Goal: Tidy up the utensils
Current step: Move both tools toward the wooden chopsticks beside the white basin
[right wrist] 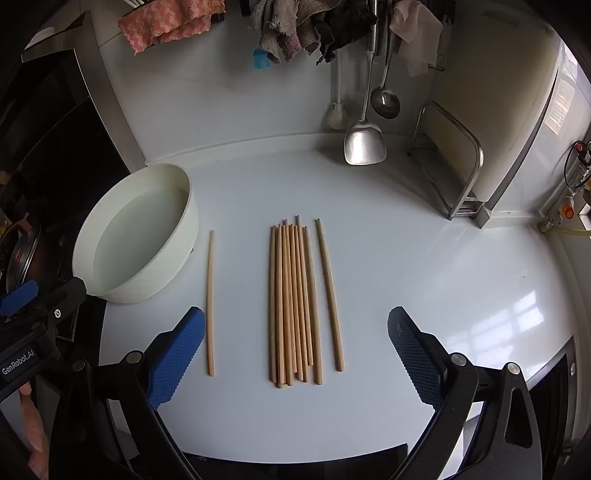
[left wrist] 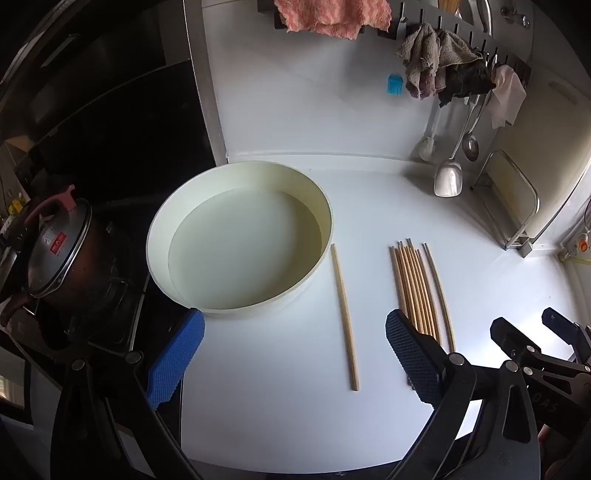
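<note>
A bundle of wooden chopsticks lies on the white counter, with one chopstick set slightly apart at its right. A single chopstick lies to the left, beside a round cream basin. My right gripper is open and empty, its fingers straddling the bundle's near ends. In the left wrist view my left gripper is open and empty, with the single chopstick between its fingers, the basin ahead left and the bundle behind the right finger.
A lidded pot sits on the dark stove at left. A spatula, a ladle and cloths hang on the back wall. A metal rack stands at back right. The right gripper shows at the left view's right edge.
</note>
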